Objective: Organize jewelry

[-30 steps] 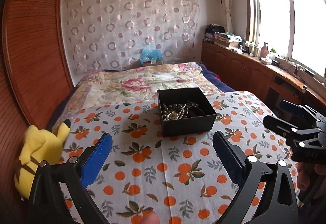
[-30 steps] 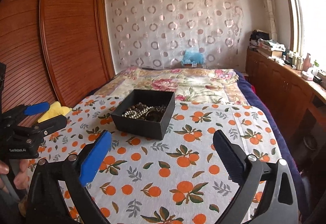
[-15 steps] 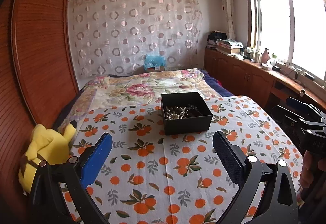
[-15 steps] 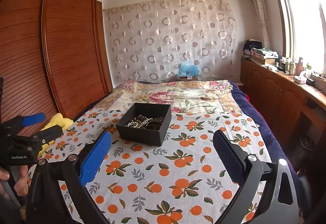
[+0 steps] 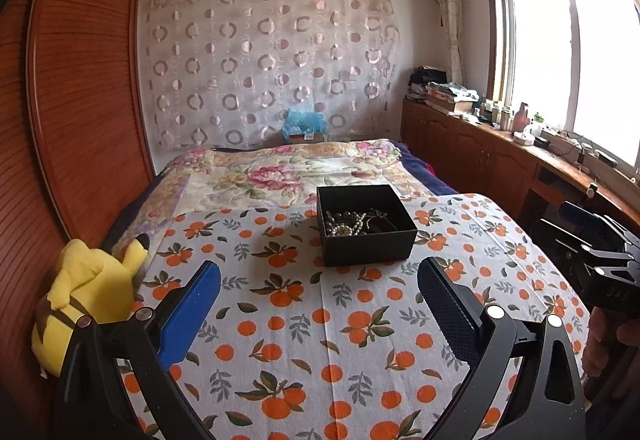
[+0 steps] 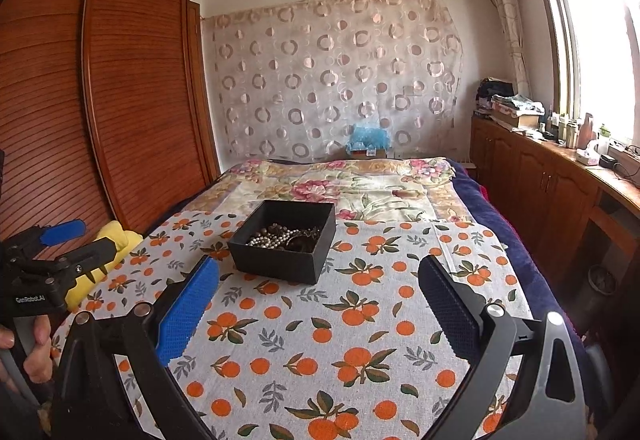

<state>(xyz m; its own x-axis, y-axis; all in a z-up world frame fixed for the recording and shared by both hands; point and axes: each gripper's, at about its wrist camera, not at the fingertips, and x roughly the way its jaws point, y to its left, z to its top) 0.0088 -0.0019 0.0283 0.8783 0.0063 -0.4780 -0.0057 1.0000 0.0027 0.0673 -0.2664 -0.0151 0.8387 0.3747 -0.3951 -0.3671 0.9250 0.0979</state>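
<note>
A black open box [image 5: 366, 236] [image 6: 286, 250] sits on the orange-patterned cloth [image 5: 320, 320] spread over the bed. Inside it lies a tangle of jewelry [image 5: 352, 224] [image 6: 280, 236]: pearl strands and darker chains. My left gripper [image 5: 320, 304] hangs open above the cloth, well short of the box, nothing between its fingers. My right gripper [image 6: 320, 304] is open too, near the cloth's front, the box ahead to its left. Each gripper shows at the edge of the other's view, the right gripper [image 5: 576, 228] and the left gripper [image 6: 68, 240], held in a hand.
A yellow plush toy [image 5: 88, 296] [image 6: 108, 252] leans at the bed's left edge beside a wooden wardrobe [image 6: 120, 100]. A floral quilt [image 5: 288, 172] covers the bed beyond the cloth. A wooden counter [image 5: 500, 160] with clutter runs under the window on the right.
Both grippers have drawn back and risen, so the box now looks smaller and farther away. Both stay open and hold nothing.
</note>
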